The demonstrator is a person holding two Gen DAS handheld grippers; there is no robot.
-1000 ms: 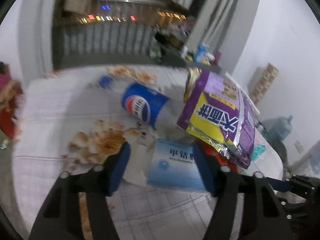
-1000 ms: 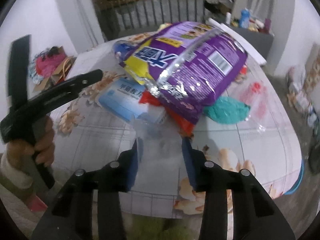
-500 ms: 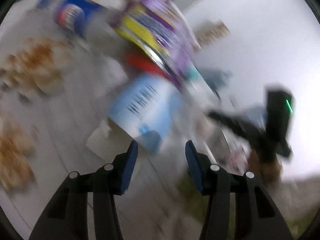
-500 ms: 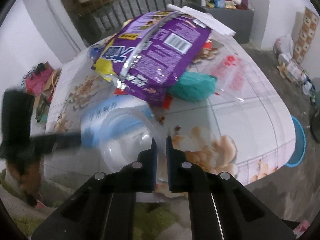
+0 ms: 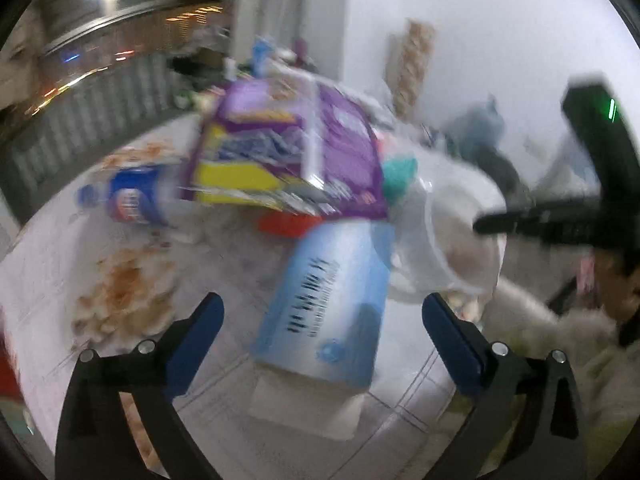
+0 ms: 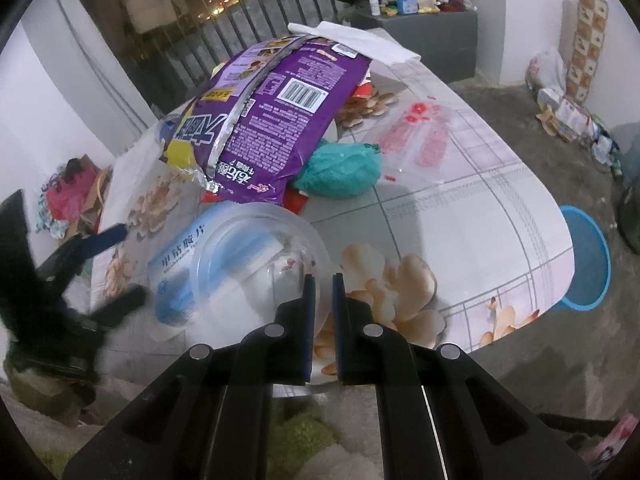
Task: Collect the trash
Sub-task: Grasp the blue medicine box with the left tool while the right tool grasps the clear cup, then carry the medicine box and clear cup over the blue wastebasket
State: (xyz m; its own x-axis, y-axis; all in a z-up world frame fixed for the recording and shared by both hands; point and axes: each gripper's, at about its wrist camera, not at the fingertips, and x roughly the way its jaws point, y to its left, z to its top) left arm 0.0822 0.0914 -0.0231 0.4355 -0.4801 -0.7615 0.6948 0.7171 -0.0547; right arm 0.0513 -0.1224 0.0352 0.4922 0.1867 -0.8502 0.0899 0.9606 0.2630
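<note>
Since a second ago my right tongs (image 6: 322, 280) have gone from half-spread over the bare desk to pinched on the rim of the clear plastic cup (image 6: 256, 264), and my left tongs (image 5: 320, 316), which sat narrow around the blue box (image 5: 328, 304), are springing apart to their widest.

Right now the right pair holds the cup by its thin wall, one pad inside and one outside, with the cup lying on its side over the near end of the blue box. The left pair is opening; the box lies between its pads but neither pad presses it. That view is blurred, so finer contact I cannot tell.

Farther out, the purple snack bag (image 6: 280, 120) leans across the heap, a red wrapper (image 5: 288, 224) peeking from under it, the teal bundle (image 6: 340, 172) just beside it, a blue-labelled bottle (image 5: 132, 200) toward the far side, and a clear printed bag (image 6: 420, 140) flat on the flowered desk (image 6: 480, 220).

I judge the step in hand to be gathering the first pieces: cup secured, box next. The next move calls for settling the left pair squarely over the box's width and closing, while keeping the cup's flimsy rim from crumpling.

Both my hands point steeply down at the desk from its near edge, the right hand (image 5: 616, 280) showing beside the left view.
</note>
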